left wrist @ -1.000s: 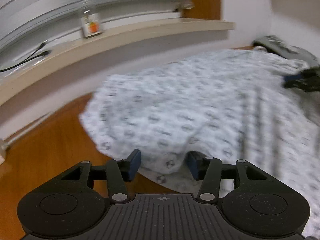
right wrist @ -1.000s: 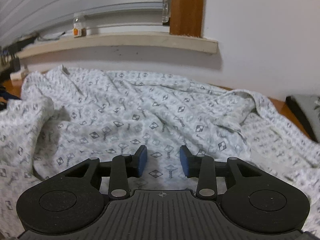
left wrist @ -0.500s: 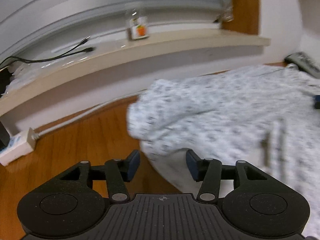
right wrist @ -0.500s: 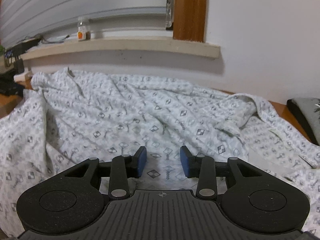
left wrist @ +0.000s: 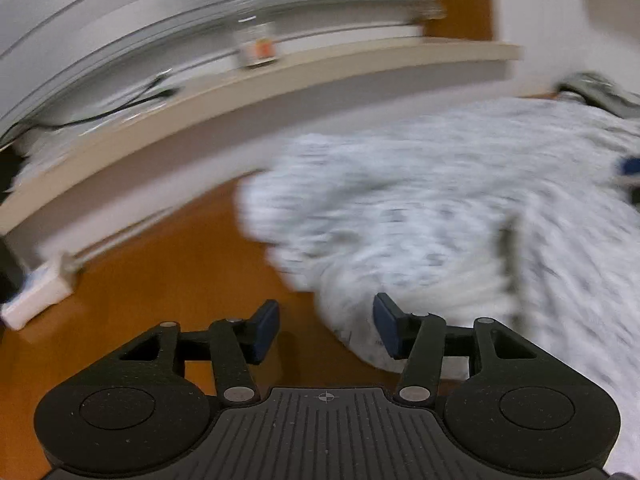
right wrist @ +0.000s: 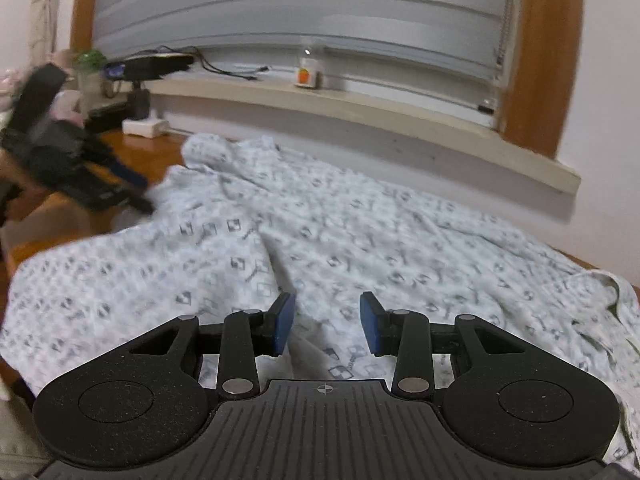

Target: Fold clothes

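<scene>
Across smooth wooden floor (right wrist: 160,148), rumpled, diamond-printed white garment (right wrist: 320,240), soft-creased.

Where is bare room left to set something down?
Bare wood floor lies left of the garment, bounded by the wall and the white power strip. The sill right of the jar is free; its left end is cluttered.

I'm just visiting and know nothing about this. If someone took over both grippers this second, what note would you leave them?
Left gripper: open, holding nothing, at the garment's left edge above the wooden floor.
Right gripper: open, empty, low over the middle of the cloth.
Patterned white garment: spread out and wrinkled on the floor below the window sill.
Done: no fold visible.
Left: smooth it, grip an edge, start folding.
</scene>
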The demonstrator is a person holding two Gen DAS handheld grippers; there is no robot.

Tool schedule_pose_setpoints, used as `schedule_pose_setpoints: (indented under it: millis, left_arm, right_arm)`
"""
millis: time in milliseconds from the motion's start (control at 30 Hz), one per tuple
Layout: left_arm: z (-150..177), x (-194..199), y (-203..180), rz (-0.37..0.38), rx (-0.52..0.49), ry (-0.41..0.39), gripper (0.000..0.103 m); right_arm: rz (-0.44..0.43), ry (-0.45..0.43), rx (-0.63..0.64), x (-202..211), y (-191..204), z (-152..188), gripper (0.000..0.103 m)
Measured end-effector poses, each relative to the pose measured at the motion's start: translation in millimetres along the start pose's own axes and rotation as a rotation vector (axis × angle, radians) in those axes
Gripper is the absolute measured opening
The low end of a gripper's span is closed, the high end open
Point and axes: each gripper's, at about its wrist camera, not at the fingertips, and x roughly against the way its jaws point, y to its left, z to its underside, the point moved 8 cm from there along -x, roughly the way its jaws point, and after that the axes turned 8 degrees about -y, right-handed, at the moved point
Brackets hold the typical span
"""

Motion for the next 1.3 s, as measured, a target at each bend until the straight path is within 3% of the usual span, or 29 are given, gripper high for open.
schedule_pose_setpoints:
  millis: [67,167,200,400,567,600,733,800,867,900,933,1067,1167,1200,1233,1300]
  left_arm:
    - [-7.2,-9.0,14.5,-0.035,-0.012,0.022,0.056]
    - [-14.7,-14.0,9.1,-0.081,-0.074,0.022,0.057]
    - [-15.8,-14.1,6.8,-0.072,-0.053,0.017,0.056]
    - [-10.6,-2.4,-3.5,0.015,0.045,-0.013,0.063]
    - [-2.3,12.9,-1.1,0.078,0.099,-0.023,0.063]
    - [-0.6,21.1,1.0,0.092,0.123,-0.034,0.063]
    - [8.3,54.3,-2.3,0.185,0.210,-0.070,0.059]
    - [14.4,66.8,-14.7,0.233,0.212,-0.070,0.058]
    - [19.0,71.5,-26.7,0.259,0.202,-0.060,0.057]
    - [20.4,73.0,-31.7,0.271,0.200,-0.056,0.057]
    - [21.8,75.0,-36.1,0.283,0.197,-0.054,0.056]
    - [25.4,74.3,-49.1,0.317,0.190,-0.032,0.055]
    - [27.3,70.3,-54.8,0.337,0.188,-0.017,0.036]
    - [27.6,69.6,-57.1,0.351,0.188,-0.014,0.016]
    - [27.1,71.1,-61.5,0.370,0.181,-0.014,0.003]
    - [22.1,79.0,-65.5,0.370,0.154,-0.038,0.002]
  right_arm:
    - [-0.008,-0.004,-0.010,0.9,1.4,-2.6,0.038]
    - [-0.020,-0.009,-0.024,2.2,3.6,-6.6,0.038]
    - [-0.024,-0.011,-0.029,2.6,4.3,-7.9,0.038]
    - [-0.107,0.015,-0.019,-17.3,35.8,-6.0,0.038]
    - [-0.219,0.000,0.023,-41.6,83.3,-27.7,0.040]
    - [-0.232,-0.002,0.041,-47.0,93.0,-32.6,0.044]
    - [-0.220,0.017,0.096,-65.7,108.1,-38.3,0.048]
    - [-0.216,0.039,0.057,-72.9,101.9,-34.3,0.048]
    - [-0.220,0.054,0.014,-77.4,96.9,-31.4,0.043]
    - [-0.233,0.055,0.001,-77.2,96.0,-31.4,0.021]
    - [-0.243,0.052,-0.012,-76.7,95.0,-31.7,0.014]
    - [-0.200,-0.066,-0.065,-57.2,80.9,-44.4,0.013]
    - [-0.195,-0.069,-0.064,-55.6,76.3,-42.6,0.013]
    - [-0.193,-0.067,-0.060,-55.7,75.3,-41.0,0.013]
    - [-0.189,-0.064,-0.052,-56.2,75.3,-38.6,0.013]
    - [-0.189,-0.065,-0.052,-57.8,75.1,-36.3,0.013]
